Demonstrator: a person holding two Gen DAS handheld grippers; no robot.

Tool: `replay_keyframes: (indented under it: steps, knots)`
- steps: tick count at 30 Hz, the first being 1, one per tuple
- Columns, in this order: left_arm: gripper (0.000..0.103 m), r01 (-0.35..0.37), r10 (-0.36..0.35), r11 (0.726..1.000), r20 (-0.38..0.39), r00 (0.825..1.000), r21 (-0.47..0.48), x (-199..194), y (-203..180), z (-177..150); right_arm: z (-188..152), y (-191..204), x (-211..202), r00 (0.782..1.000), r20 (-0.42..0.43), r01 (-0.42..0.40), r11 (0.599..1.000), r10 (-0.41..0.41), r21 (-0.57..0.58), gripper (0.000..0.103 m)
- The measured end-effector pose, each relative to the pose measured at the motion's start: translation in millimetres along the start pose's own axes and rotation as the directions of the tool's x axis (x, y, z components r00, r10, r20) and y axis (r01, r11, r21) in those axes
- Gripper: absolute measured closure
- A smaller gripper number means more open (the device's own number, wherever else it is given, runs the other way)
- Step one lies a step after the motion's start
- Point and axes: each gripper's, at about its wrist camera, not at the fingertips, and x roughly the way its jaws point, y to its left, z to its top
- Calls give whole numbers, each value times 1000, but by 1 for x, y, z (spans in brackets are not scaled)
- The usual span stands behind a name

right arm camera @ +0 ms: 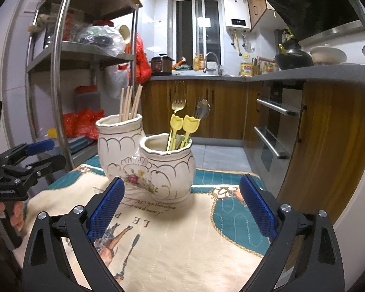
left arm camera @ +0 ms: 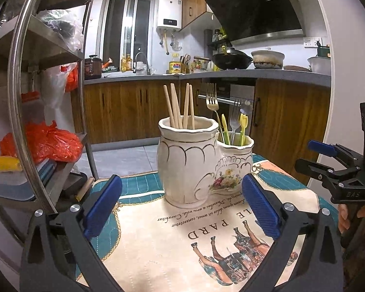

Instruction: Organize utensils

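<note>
A white ceramic double-pot utensil holder [left arm camera: 189, 165] [right arm camera: 148, 163] stands on a printed cloth [left arm camera: 172, 238] [right arm camera: 182, 238]. Its taller pot holds several wooden chopsticks [left arm camera: 180, 107] [right arm camera: 130, 103]. Its lower pot holds forks [left arm camera: 213, 102] [right arm camera: 178, 102] and yellow tulip-topped picks [left arm camera: 243, 124] [right arm camera: 183, 124]. My left gripper [left arm camera: 182, 206] is open and empty, just in front of the holder. My right gripper [right arm camera: 181, 209] is open and empty, also in front of it. Each gripper shows at the edge of the other's view, the right one [left arm camera: 314, 155] and the left one [right arm camera: 46, 153].
A steel shelf rack [left arm camera: 43, 77] [right arm camera: 68, 56] with bags stands to the left. Wooden cabinets and a grey counter [left arm camera: 231, 74] [right arm camera: 304, 71] with a wok and pots lie behind and to the right. An oven front [right arm camera: 272, 131] is close on the right.
</note>
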Motion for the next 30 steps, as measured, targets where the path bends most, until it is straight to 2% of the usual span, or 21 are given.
replay_keyframes:
  steps: [30]
  knots:
    - [6,3,-3,1000,9,1000,13,-4,-6,-1,0,-1,-5,1000,20,1,1000,-1,1,7]
